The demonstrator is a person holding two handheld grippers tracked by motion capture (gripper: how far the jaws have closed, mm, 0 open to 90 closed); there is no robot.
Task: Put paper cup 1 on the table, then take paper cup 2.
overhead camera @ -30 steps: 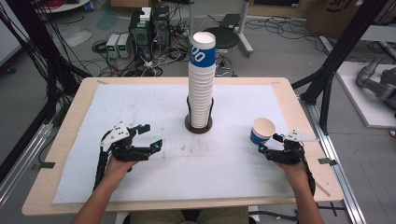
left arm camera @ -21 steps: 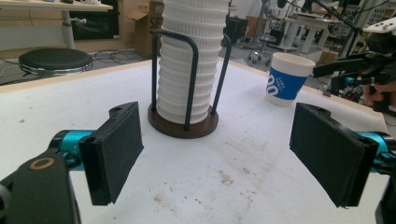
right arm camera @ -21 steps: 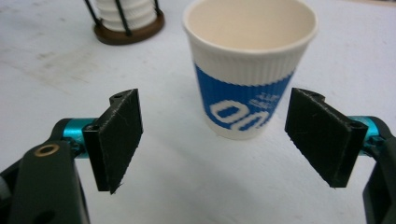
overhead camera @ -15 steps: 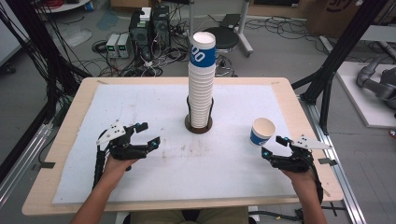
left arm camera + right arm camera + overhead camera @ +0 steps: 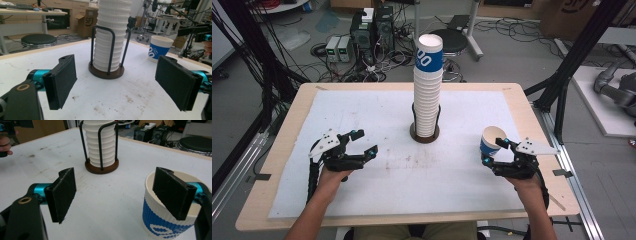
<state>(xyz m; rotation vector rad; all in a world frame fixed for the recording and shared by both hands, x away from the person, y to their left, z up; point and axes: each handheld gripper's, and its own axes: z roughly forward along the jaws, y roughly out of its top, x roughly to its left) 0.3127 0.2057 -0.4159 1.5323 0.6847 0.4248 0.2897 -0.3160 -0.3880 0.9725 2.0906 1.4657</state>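
Note:
A tall stack of white paper cups (image 5: 427, 95), the top one blue-banded, stands in a black wire holder with a round brown base (image 5: 424, 135) at the table's middle. A single blue-and-white cup (image 5: 490, 141) stands upright at the right. My right gripper (image 5: 493, 151) is open just in front of that cup. In the right gripper view the cup (image 5: 162, 222) sits behind the right jaw, outside the gap of the gripper (image 5: 117, 197). My left gripper (image 5: 365, 141) is open and empty at the left, facing the stack (image 5: 110, 37) and holder.
A white mat (image 5: 402, 175) covers the wooden table (image 5: 287, 150). Black frame posts (image 5: 562, 85) rise at the table's right and left sides. Computers, cables and a stool lie on the floor beyond the far edge.
The right gripper shifted slightly beside the single cup, which stayed in place. The left gripper drifted a little to the left. Both jaws stayed open.

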